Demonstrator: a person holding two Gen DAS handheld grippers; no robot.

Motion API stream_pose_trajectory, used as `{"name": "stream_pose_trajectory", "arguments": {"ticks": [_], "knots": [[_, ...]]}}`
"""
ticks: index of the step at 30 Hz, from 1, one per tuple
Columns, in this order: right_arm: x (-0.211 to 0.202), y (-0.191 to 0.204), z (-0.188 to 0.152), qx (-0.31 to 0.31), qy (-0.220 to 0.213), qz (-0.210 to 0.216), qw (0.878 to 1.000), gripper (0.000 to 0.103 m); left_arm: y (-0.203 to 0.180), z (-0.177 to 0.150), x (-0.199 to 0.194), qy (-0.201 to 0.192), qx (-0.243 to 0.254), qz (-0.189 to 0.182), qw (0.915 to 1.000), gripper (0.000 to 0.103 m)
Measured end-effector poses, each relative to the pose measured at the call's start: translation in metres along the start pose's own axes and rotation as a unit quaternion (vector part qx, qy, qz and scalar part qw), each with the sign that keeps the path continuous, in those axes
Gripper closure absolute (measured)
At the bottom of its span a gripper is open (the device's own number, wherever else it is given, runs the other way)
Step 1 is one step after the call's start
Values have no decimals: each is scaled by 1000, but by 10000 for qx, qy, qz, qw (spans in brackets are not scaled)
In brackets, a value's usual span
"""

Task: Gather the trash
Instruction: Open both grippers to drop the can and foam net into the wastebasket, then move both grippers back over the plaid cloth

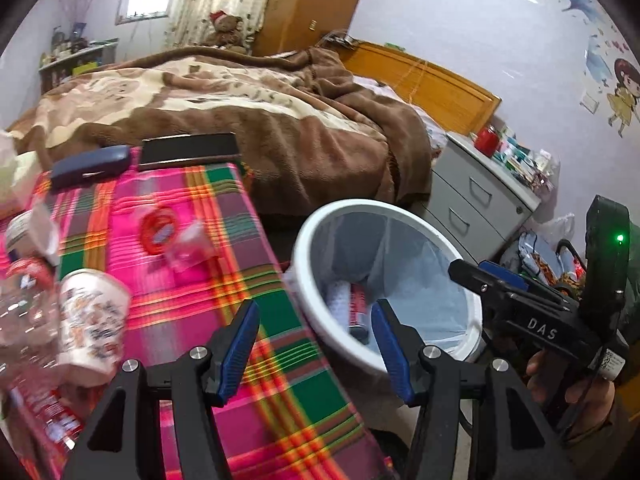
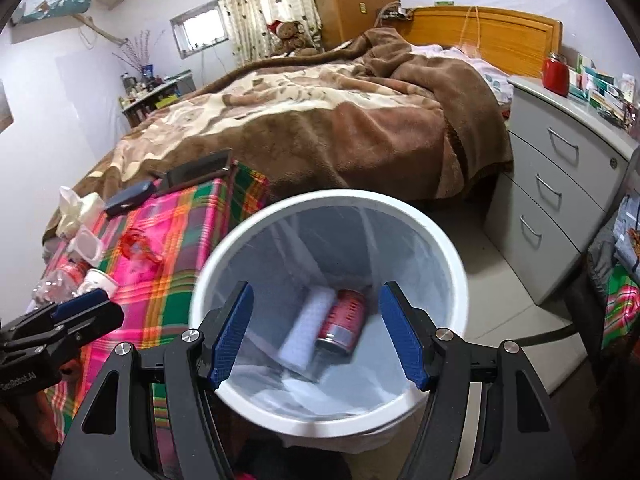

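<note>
bedroom clutter frames a plaid-covered table (image 1: 192, 240) beside a brown-blanketed bed (image 1: 240, 92). along the table's left edge lie a crushed plastic bottle (image 1: 28, 320) and a printed paper cup (image 1: 94, 320), with a red wrapper (image 1: 160, 226) nearer the middle. the left gripper (image 1: 316, 354) hangs over the table's right edge, jaws apart and empty. right of it, the white bin (image 2: 448, 256) already holds a red can (image 2: 344, 320) and a pale roll (image 2: 308, 328); the right gripper (image 2: 316, 336) hovers above it, jaws wide, holding nothing. reaching back, the left could knock the cup over. the bottle is cut off and blurred.
</note>
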State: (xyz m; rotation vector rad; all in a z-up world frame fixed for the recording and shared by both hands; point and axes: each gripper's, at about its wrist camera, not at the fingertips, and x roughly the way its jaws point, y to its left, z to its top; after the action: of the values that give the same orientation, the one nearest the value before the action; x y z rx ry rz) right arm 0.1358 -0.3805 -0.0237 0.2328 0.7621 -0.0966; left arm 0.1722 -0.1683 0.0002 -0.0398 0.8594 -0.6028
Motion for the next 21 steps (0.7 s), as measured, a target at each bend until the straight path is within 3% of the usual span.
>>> {"name": "stream_pose_trajectory", "arguments": {"ticks": [4, 14, 21], "knots": [[-1, 16, -1, -141, -63, 95, 9998, 36, 18, -9, -22, -161, -56, 300, 9994, 45], [0, 59, -7, -548, -114, 439, 9975, 36, 59, -26, -68, -473, -380, 593, 9964, 45], [11, 90, -9, -776, -29, 692, 9946, 36, 101, -38, -101, -699, -703, 974, 9903, 45]]}}
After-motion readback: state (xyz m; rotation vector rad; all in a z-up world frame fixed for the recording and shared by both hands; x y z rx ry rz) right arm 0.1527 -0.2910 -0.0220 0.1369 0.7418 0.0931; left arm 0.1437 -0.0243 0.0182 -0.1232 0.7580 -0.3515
